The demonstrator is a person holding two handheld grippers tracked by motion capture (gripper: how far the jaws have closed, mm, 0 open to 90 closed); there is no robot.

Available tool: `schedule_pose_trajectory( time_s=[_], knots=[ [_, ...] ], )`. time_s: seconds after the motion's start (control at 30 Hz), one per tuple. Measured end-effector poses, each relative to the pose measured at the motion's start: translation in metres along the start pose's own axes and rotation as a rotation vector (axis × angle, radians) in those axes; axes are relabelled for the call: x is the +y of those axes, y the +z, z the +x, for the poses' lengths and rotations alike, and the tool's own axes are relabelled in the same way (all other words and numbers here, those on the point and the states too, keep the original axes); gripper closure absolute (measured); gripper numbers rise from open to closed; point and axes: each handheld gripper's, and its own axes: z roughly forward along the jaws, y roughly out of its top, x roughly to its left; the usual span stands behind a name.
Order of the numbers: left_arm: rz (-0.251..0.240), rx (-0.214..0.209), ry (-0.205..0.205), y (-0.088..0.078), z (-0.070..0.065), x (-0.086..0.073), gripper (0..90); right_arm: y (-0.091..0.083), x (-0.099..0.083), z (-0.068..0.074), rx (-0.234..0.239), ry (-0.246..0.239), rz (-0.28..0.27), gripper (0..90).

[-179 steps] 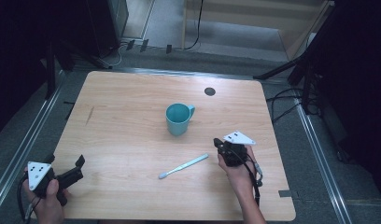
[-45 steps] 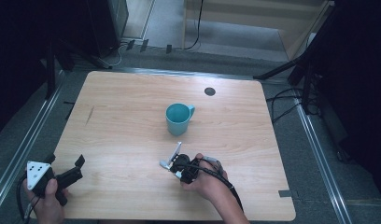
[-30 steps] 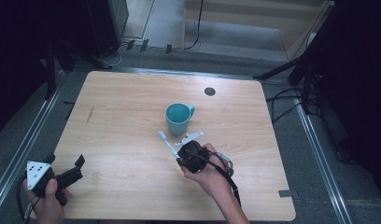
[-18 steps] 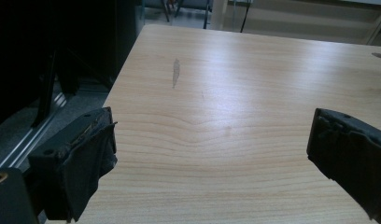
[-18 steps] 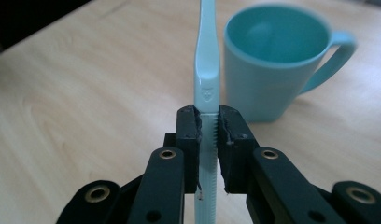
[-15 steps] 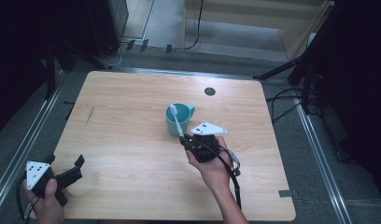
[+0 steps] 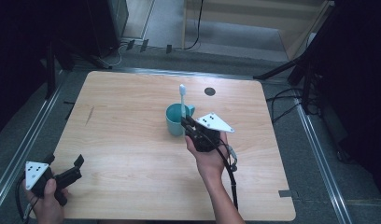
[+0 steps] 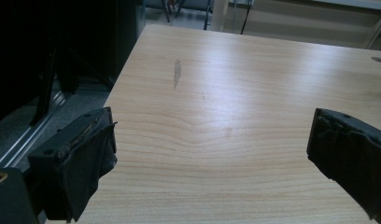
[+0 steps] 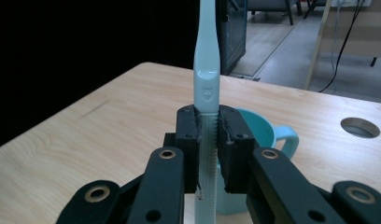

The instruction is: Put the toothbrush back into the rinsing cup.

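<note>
The tabletop (image 7: 132, 121) carries a teal cup (image 7: 177, 119) near its middle. Just beside the cup, the right tongs (image 7: 187, 125) clamp a toothbrush (image 7: 182, 100) upright above it. Well away, the left tongs (image 7: 75, 169) gape apart.

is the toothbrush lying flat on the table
No, the right gripper holds the toothbrush upright, clamped between its jaws beside the teal cup.

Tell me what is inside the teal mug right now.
The teal mug shows bare teal inner wall. The toothbrush, upright in the right tool, stands over its rim. The tool covers its lower end and the mug's bottom.
</note>
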Motion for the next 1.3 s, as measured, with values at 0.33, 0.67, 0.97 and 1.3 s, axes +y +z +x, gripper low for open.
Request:
schedule_pose_trajectory(
  time_s=[0.33,0.67,0.97,1.3],
  knots=[
    [-0.003,-0.001,-0.004,0.000,0.001,0.000,1.4,0.016,0.012,0.000,-0.041,-0.017,-0.102,79.9],
    [-0.002,-0.001,-0.004,0.000,0.001,0.000,1.4,0.025,0.019,-0.010,-0.062,0.009,-0.150,79.9],
    [-0.001,-0.002,-0.006,0.000,0.001,0.000,1.4,0.042,0.021,-0.017,-0.076,0.018,-0.153,79.9],
    [-0.001,-0.002,-0.007,0.000,0.001,0.000,1.4,0.068,0.005,-0.018,-0.084,0.013,-0.096,79.9]
  ],
)
